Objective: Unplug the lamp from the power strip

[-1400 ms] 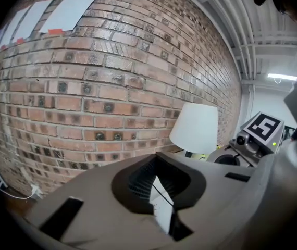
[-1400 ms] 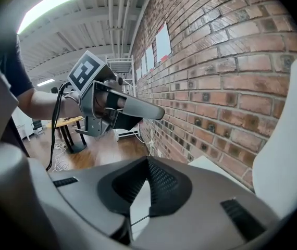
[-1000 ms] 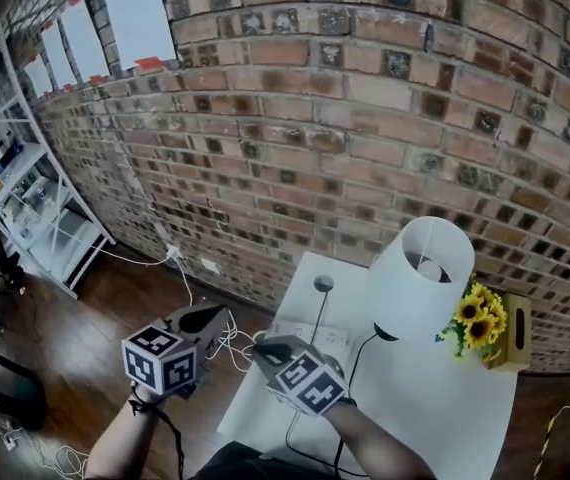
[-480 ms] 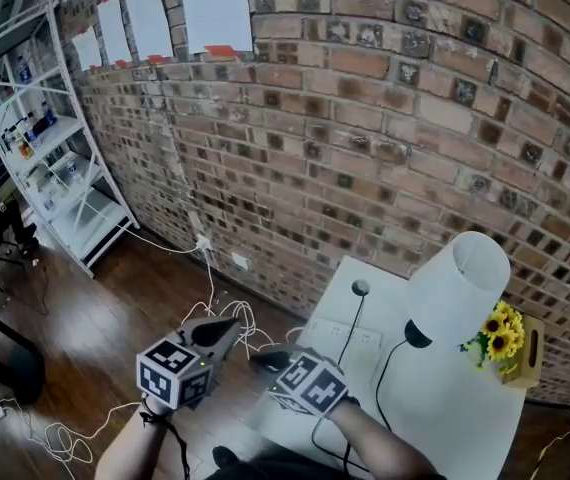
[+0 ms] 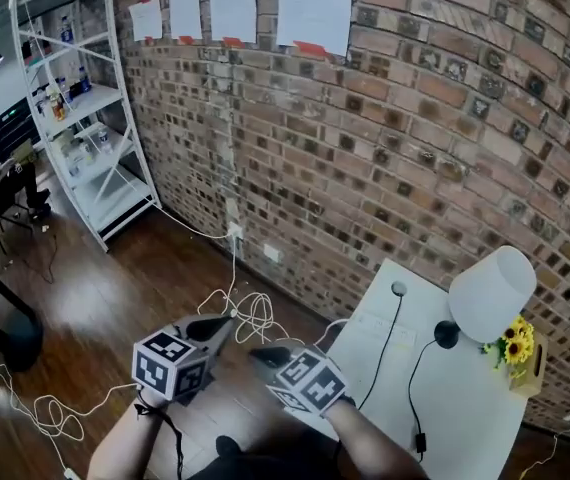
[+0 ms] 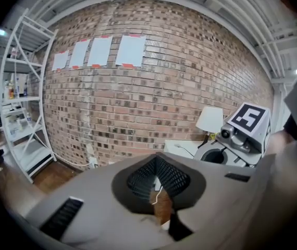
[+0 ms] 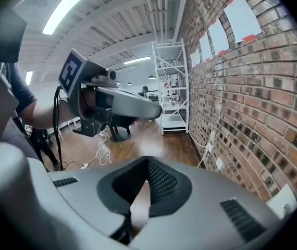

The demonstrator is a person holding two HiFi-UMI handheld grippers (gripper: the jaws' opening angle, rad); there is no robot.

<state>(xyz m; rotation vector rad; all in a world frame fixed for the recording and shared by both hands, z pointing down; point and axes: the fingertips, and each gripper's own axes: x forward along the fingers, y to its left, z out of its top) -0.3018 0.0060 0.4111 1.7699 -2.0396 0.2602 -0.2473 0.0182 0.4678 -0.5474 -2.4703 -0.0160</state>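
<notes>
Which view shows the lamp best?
Head view: the lamp is clearest there, with its shade and cord on the table. Left gripper view has only its shade, small and far off. Right gripper view does not show it.

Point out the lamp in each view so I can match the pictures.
Head view: lamp at right, standing on the white table by the brick wall.
Left gripper view: lamp right of centre, small, against the wall.
Right gripper view: not in it.
Shared landmark: the white shelf rack, seen in all three.
</notes>
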